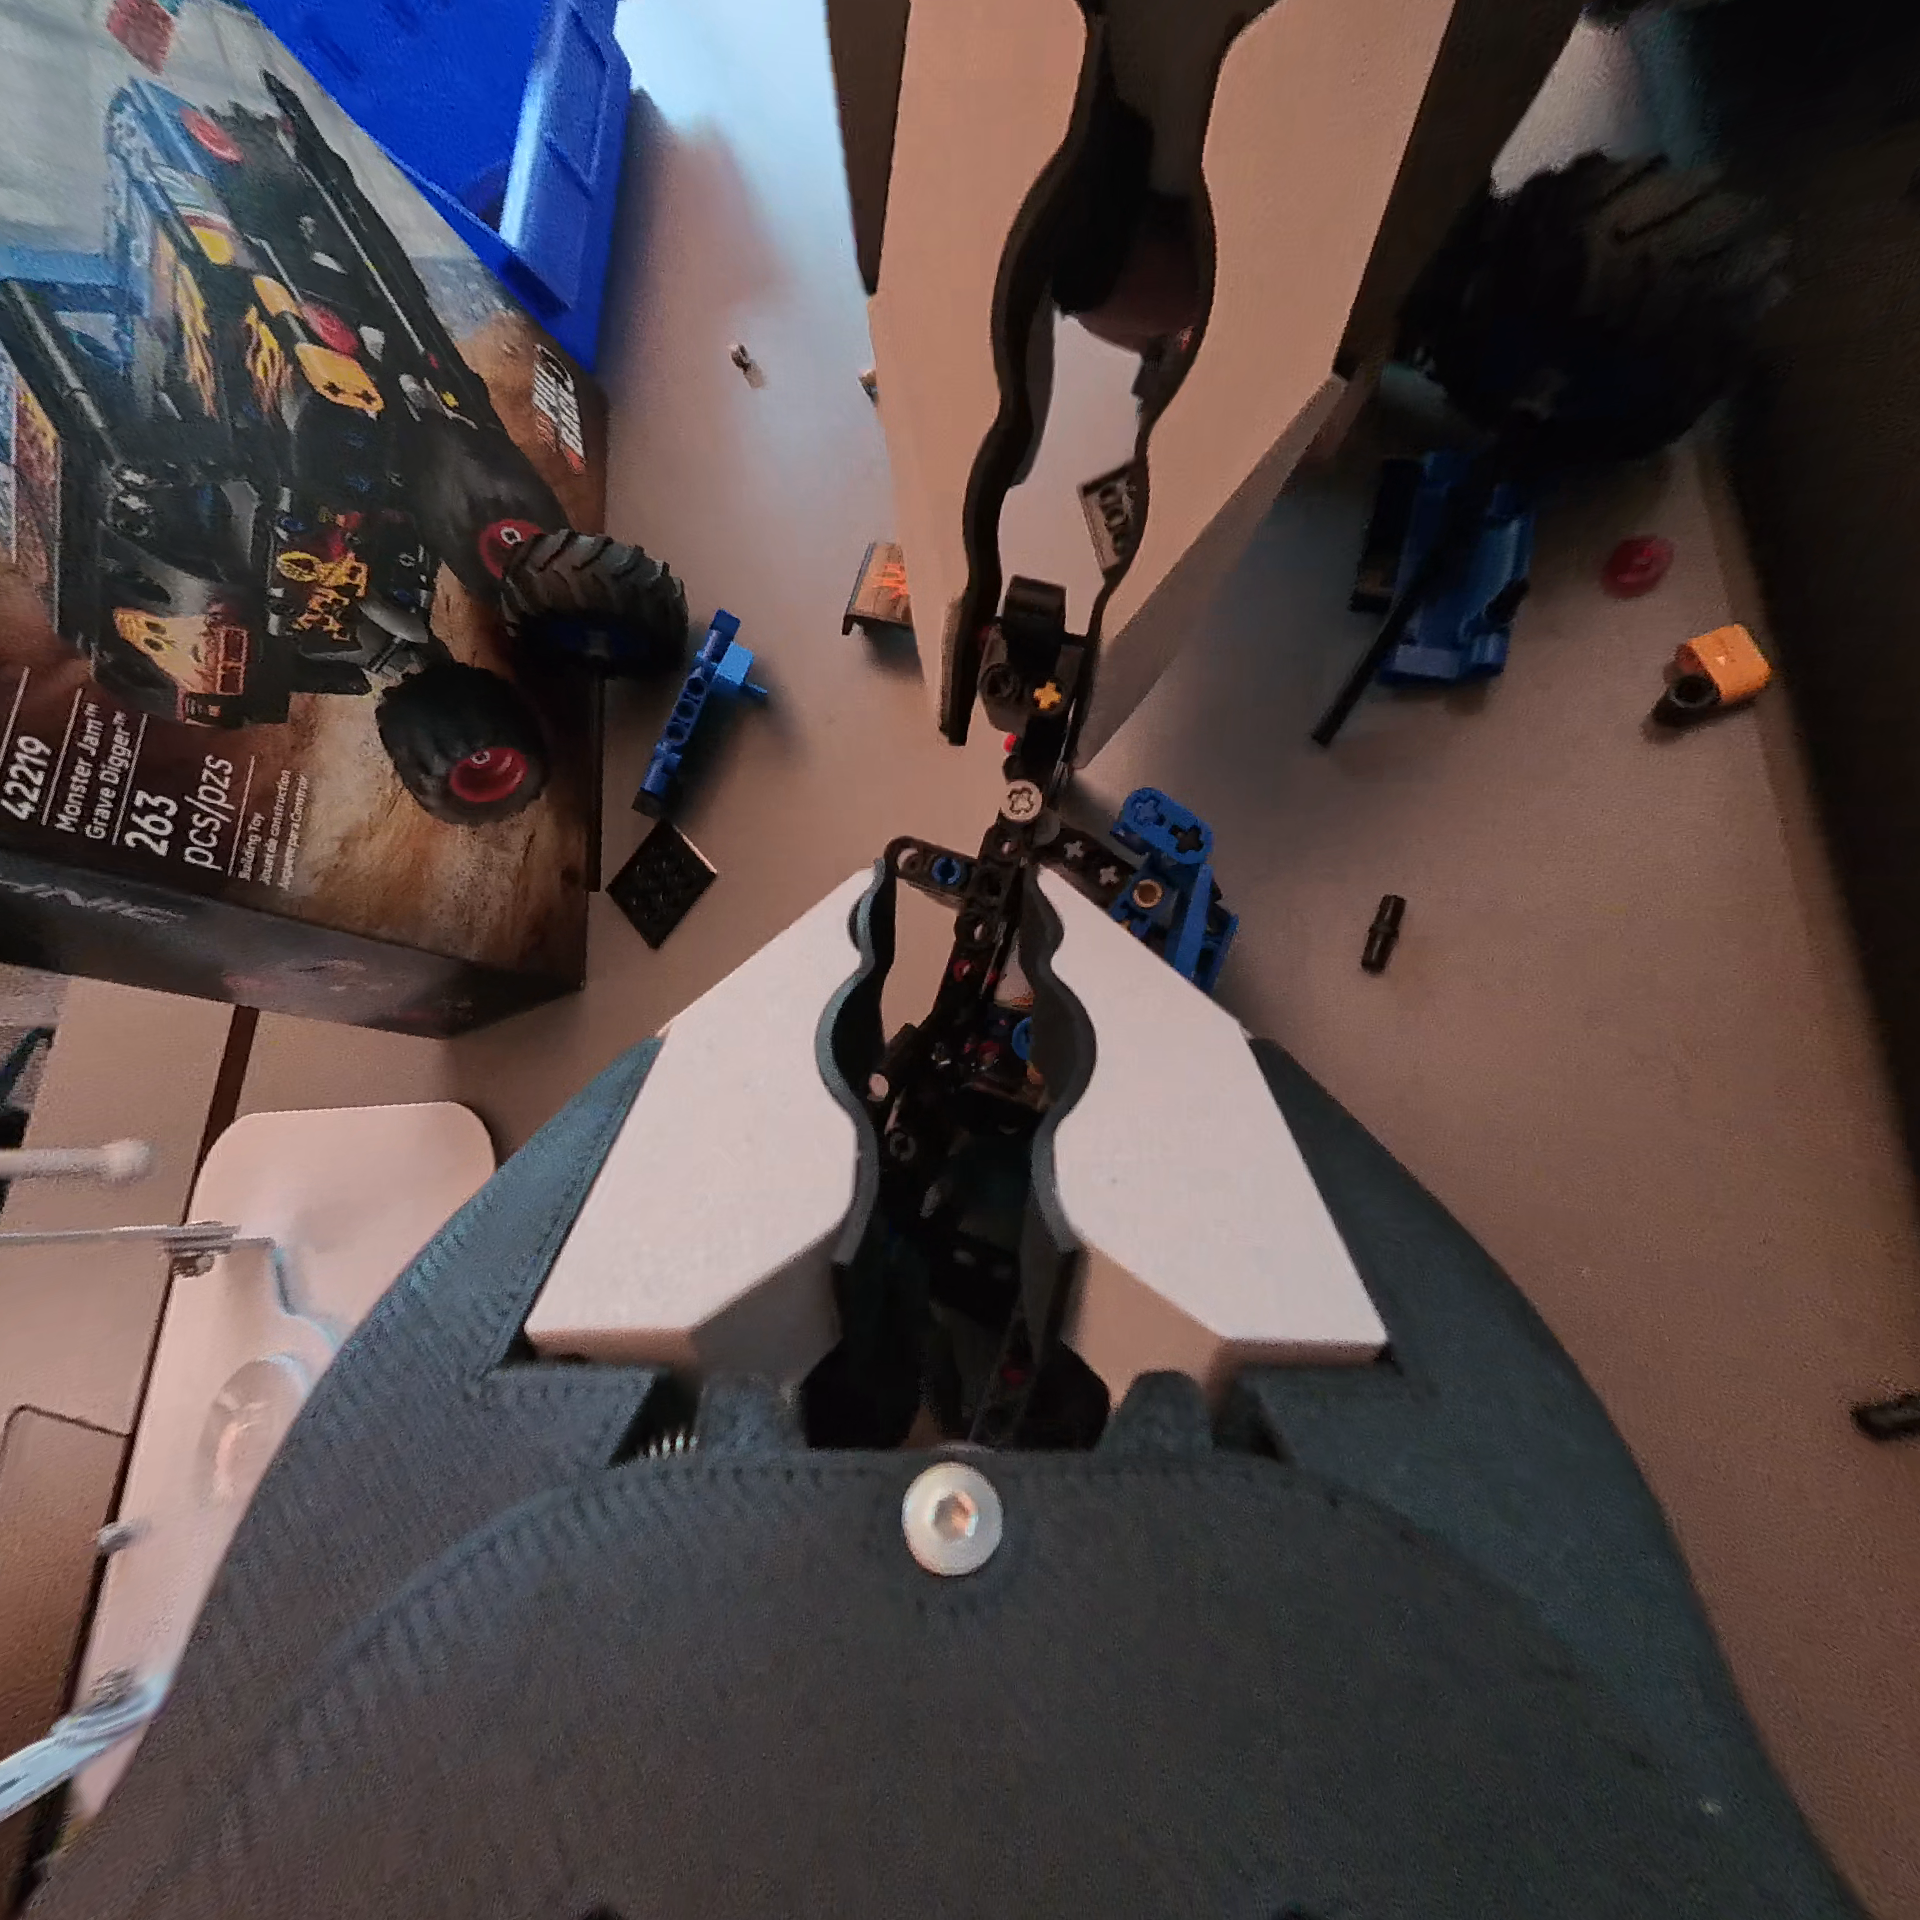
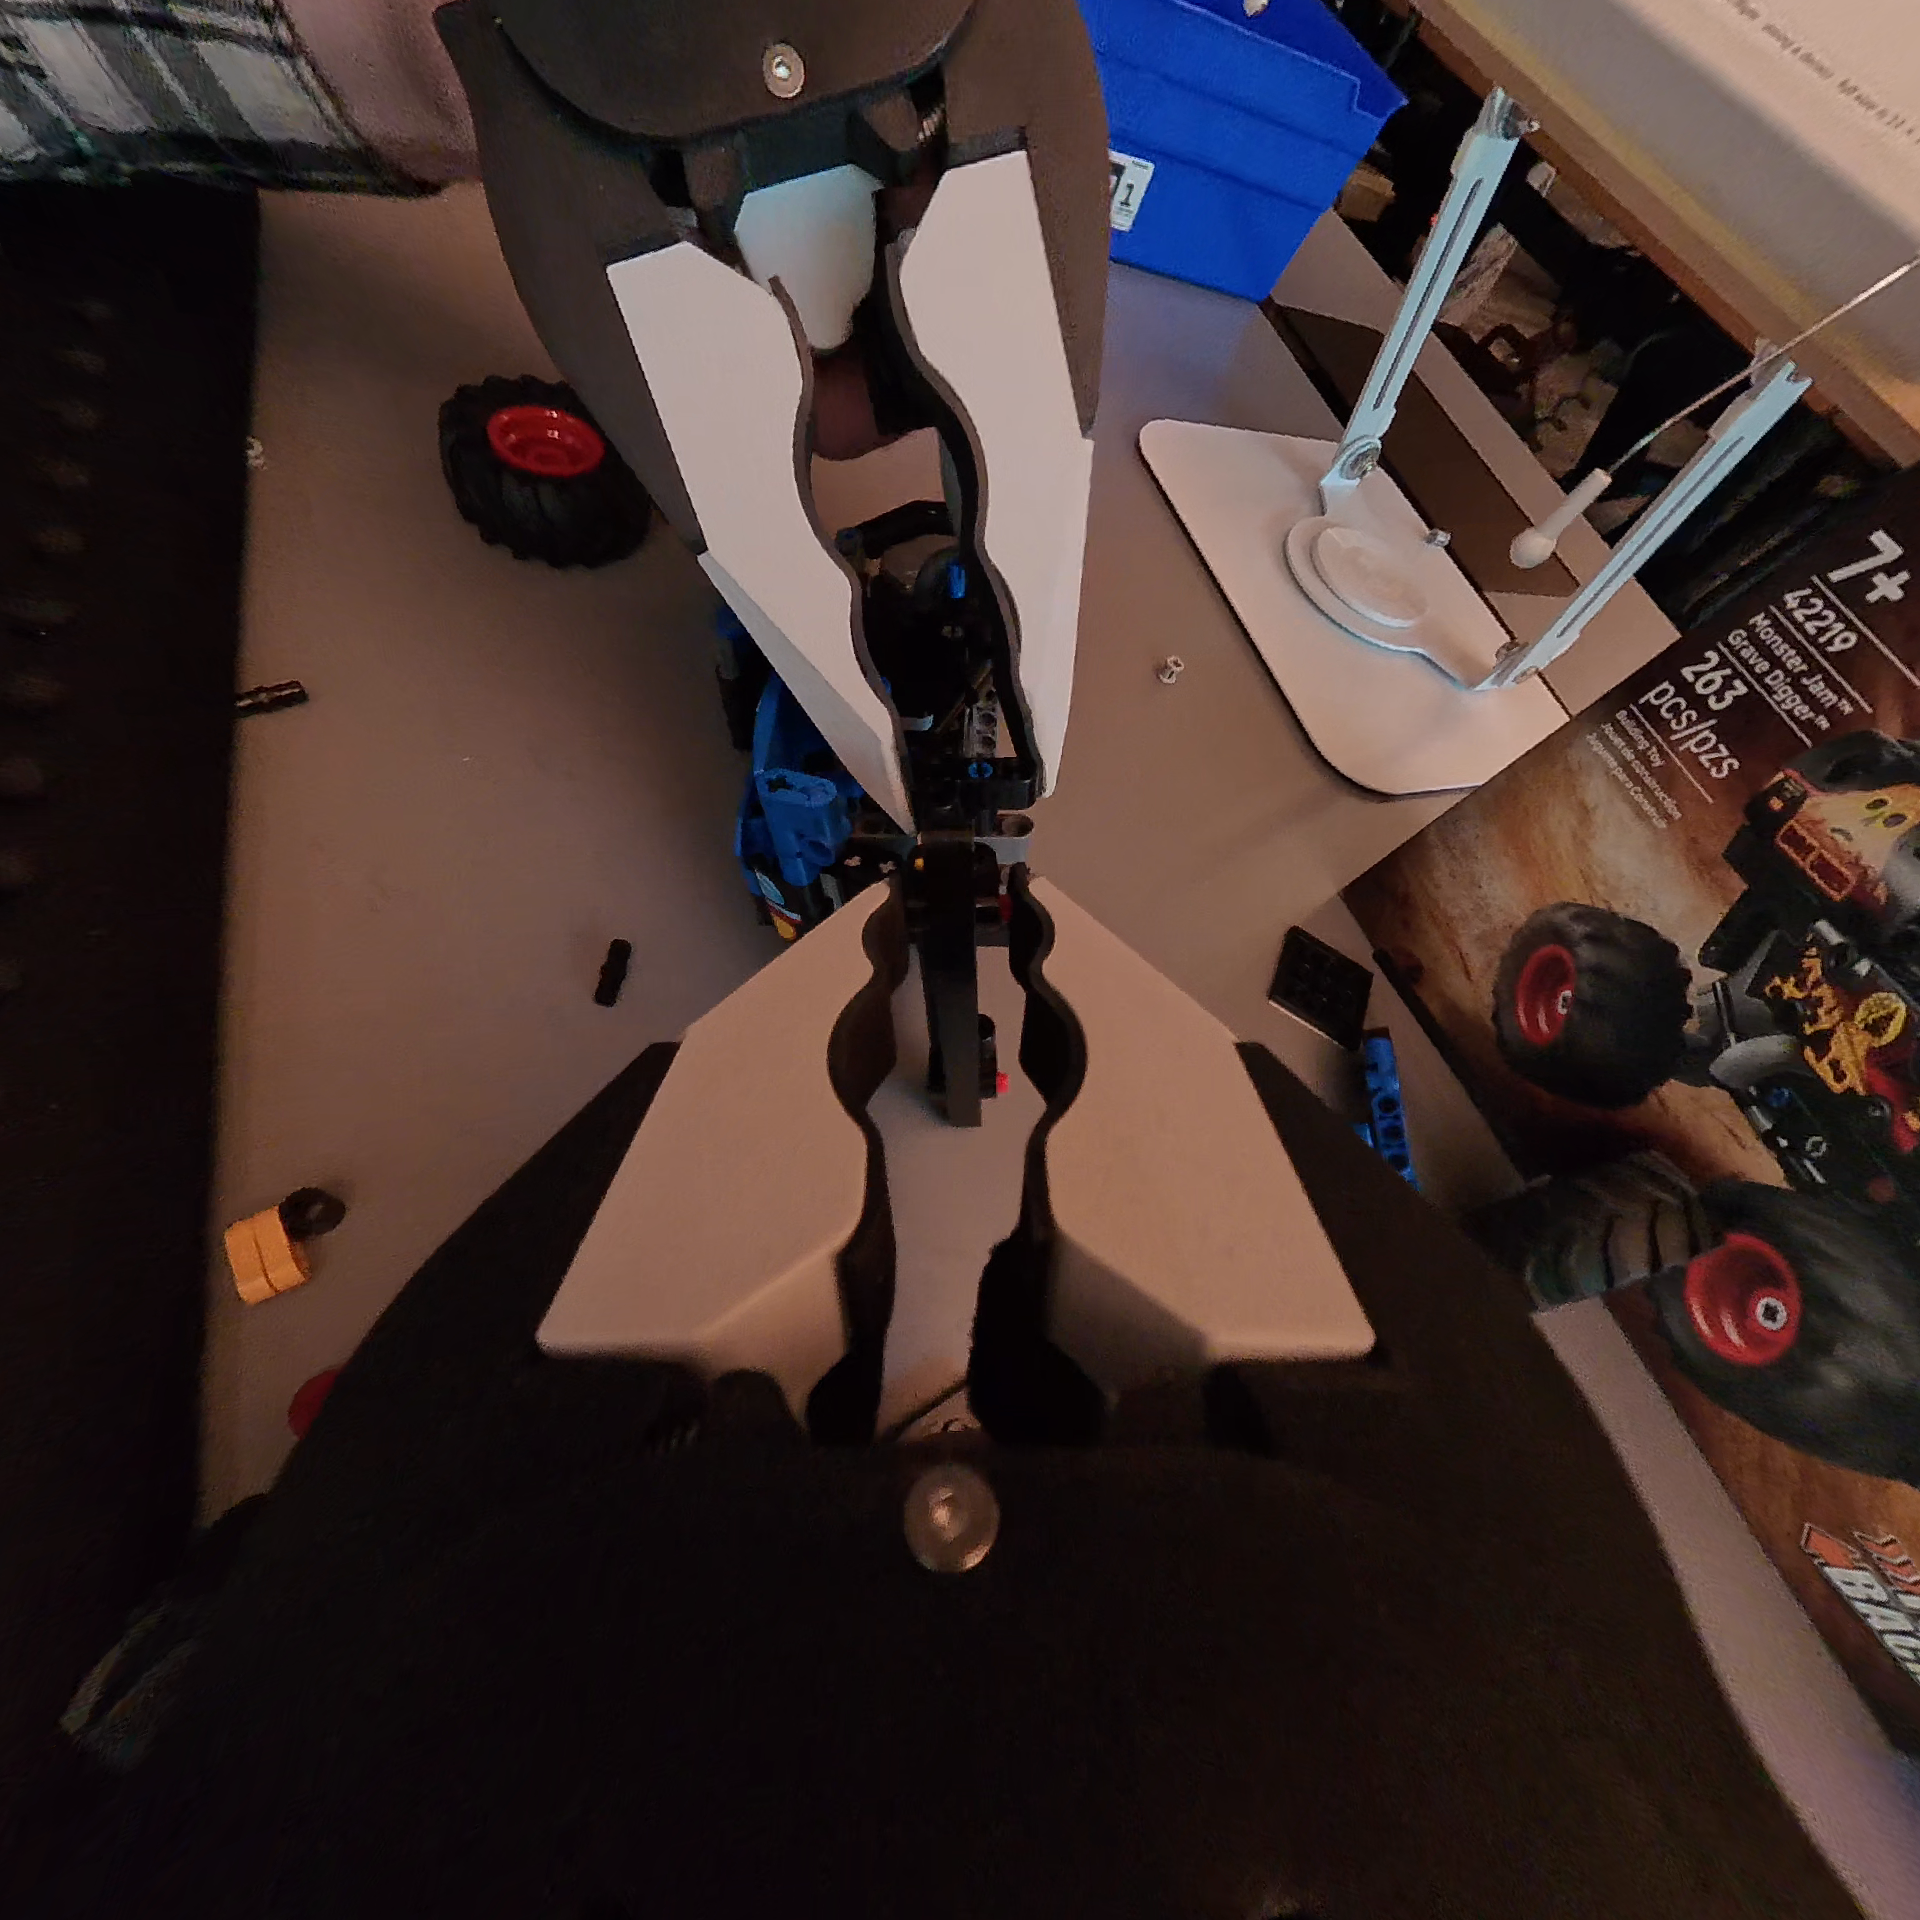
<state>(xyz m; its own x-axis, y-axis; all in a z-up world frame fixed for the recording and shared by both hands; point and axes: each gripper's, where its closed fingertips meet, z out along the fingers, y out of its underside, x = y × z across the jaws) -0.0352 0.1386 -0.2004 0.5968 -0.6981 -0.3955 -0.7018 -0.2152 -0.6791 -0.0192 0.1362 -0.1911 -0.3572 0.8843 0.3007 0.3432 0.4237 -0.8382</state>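
**Q:** What are the two tools gripping?

**A:** The left hand-held gripper (image 1: 961,894) is pressed together on the near end of a black beam assembly (image 1: 1023,831). The right hand-held gripper (image 1: 1013,707) faces it tip to tip and pinches the far end. The piece hangs between them, lifted above the desk (image 1: 1507,1039).

**Q:** How does the piece look?

**A:** It is slim and dark, a row of pin-holed beams with a crossbar. It carries small blue, red and yellow connectors.

**Q:** And around it?

**A:** A blue block assembly (image 1: 1174,883) lies just beneath. A black square plate (image 1: 660,878) and a black pin (image 1: 1382,930) lie near on either side. Farther out are an orange piece (image 1: 1720,665) and a loose knobbly wheel (image 1: 592,597), which rests against the printed toy box (image 1: 260,520). A blue bin (image 1: 499,125) stands behind the box. The right wrist view also shows a white stand (image 2: 1351,623).
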